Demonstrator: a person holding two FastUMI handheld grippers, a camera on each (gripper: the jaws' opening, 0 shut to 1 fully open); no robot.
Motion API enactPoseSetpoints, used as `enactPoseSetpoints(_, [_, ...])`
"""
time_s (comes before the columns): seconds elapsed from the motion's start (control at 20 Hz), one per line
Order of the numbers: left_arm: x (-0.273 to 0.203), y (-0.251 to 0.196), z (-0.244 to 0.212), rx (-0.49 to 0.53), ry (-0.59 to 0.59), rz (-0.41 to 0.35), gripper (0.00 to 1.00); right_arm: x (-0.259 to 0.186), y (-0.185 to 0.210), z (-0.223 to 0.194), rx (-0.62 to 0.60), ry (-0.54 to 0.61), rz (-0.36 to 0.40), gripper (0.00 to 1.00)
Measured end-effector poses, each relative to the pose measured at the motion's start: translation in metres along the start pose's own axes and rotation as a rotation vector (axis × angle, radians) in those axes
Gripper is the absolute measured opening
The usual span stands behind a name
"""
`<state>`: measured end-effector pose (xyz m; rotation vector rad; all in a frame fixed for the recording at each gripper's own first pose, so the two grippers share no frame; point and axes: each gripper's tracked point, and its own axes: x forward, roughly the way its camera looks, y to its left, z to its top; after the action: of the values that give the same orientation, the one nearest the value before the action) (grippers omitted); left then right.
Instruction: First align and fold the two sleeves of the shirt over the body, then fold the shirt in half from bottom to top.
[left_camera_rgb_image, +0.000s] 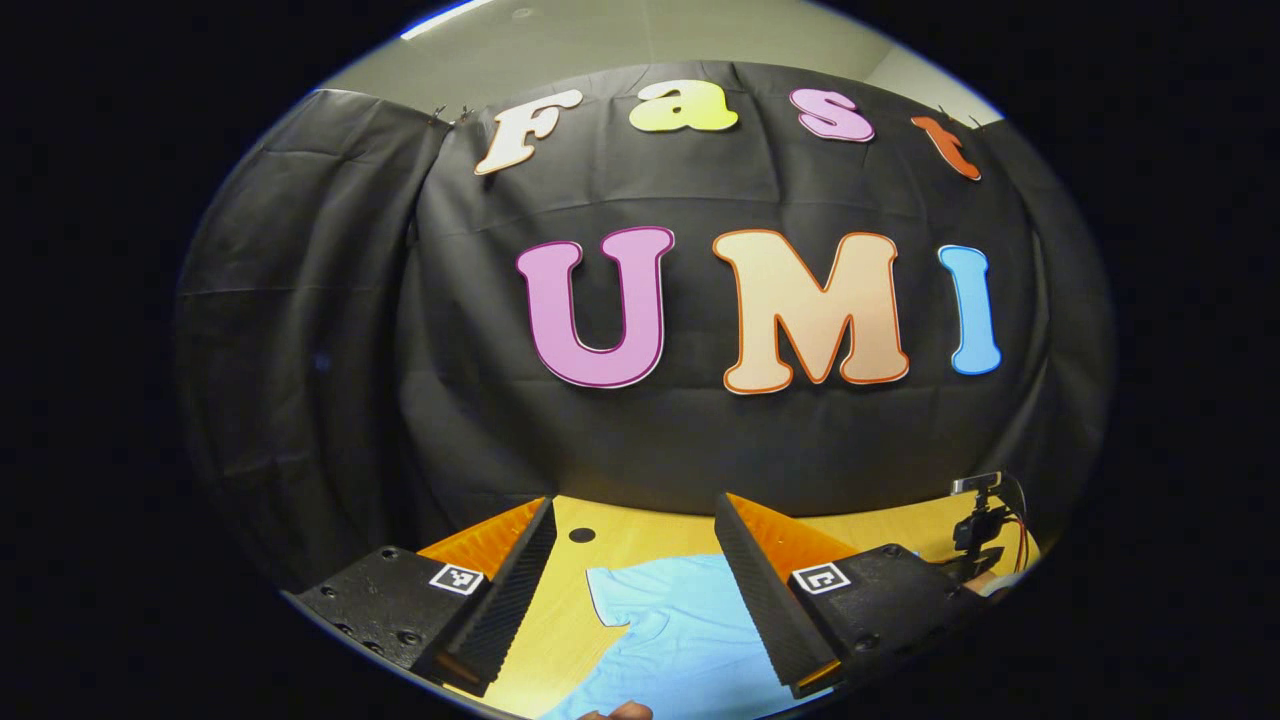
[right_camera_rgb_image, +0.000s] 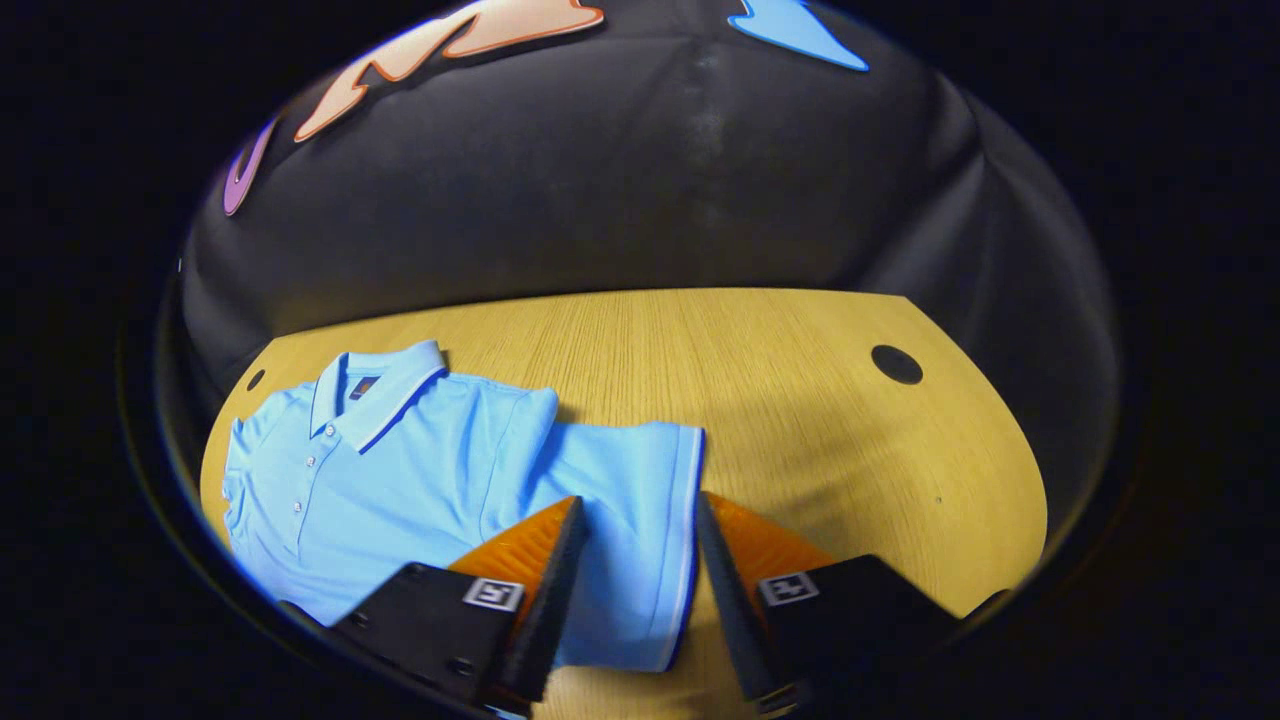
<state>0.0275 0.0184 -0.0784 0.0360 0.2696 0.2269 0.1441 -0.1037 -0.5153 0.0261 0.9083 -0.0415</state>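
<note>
Two claws hang over a wooden worktop (right_camera_rgb_image: 800, 400) with a light blue polo shirt (right_camera_rgb_image: 400, 470) spread flat on it. The right claw (right_camera_rgb_image: 630, 600) has its jaws spread wide and grips nothing; the shirt's short sleeve (right_camera_rgb_image: 630, 500), edged with a thin white stripe, lies straight ahead between and under its fingers, though whether they touch the cloth cannot be told. To the left of that claw run the shirt's body, a row of small white buttons (right_camera_rgb_image: 305, 480) and the collar (right_camera_rgb_image: 385, 390), with a small dark label inside the neck too small to read. Off to the claw's right, well apart from the shirt, a round dark hole (right_camera_rgb_image: 897, 364) sits in the bare wood, and a smaller one (right_camera_rgb_image: 256, 379) lies beyond the collar near the far left edge.

The left claw (left_camera_rgb_image: 635, 590) is also spread apart and holds nothing; a sleeve end of the shirt (left_camera_rgb_image: 660, 620) lies ahead between its fingers. Another dark hole (left_camera_rgb_image: 582, 535) lies beyond it. To this claw's right, at the worktop's edge, a small camera on a stand (left_camera_rgb_image: 980, 520) with red wires rises. Square black-and-white markers (left_camera_rgb_image: 456, 579) sit on the claw bodies. Black cloth (right_camera_rgb_image: 650, 180) walls in the far side.
</note>
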Motion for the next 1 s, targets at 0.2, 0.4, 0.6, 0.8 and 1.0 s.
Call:
enactPoseSetpoints(0.2, [-0.005, 0.002, 0.006, 0.006, -0.013, 0.008, 0.95, -0.002, 0.012, -0.001, -0.010, -0.010, 0.016, 0.07])
enactPoseSetpoints(0.4, [-0.015, 0.004, 0.010, 0.013, -0.024, 0.019, 0.94, -0.007, 0.017, 0.004, 0.014, -0.018, 0.035, 0.03])
enactPoseSetpoints(0.6, [-0.022, 0.012, 0.015, 0.018, -0.055, 0.032, 0.95, -0.022, 0.030, 0.025, 0.042, -0.076, 0.077, 0.02])
enactPoseSetpoints(0.8, [-0.015, 0.021, 0.010, 0.018, -0.053, 0.007, 0.96, -0.037, 0.045, 0.036, 0.058, -0.099, 0.079, 0.02])
enactPoseSetpoints(1.0, [-0.008, 0.029, -0.003, -0.010, -0.028, -0.028, 0.94, -0.043, 0.074, 0.049, 0.078, -0.133, 0.080, 0.02])
